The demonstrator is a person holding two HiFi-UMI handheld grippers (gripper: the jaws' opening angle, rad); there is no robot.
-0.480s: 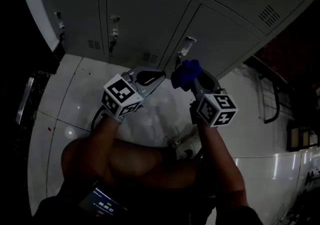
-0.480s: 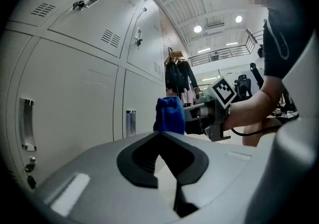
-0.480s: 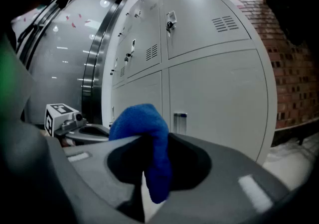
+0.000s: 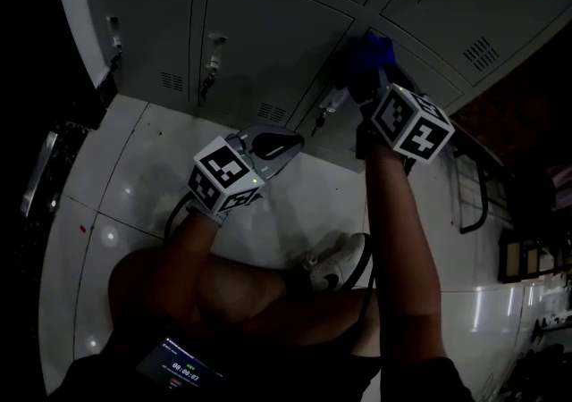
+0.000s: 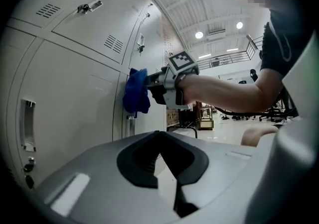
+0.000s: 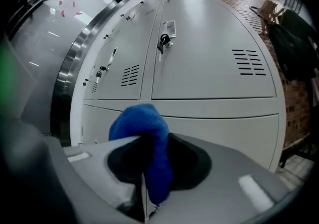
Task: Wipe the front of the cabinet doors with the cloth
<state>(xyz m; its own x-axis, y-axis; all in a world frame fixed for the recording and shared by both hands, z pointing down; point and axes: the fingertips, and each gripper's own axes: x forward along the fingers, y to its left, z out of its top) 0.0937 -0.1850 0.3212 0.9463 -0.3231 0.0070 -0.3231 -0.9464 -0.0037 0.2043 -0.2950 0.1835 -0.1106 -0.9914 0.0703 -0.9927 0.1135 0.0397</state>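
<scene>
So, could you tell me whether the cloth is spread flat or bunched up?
Bunched up: the blue cloth sits as a crumpled wad pinched in the right tongs.

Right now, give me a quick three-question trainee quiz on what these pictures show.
1. True or false: the left gripper holds the cloth.
2. Where is the cloth? A) on the floor B) up at the cabinet doors C) on the person's shoe.
3. Fill in: the left gripper's jaws are ___.
Key: 1 false, the right gripper holds it; 2 B; 3 shut, with nothing between them.
</scene>
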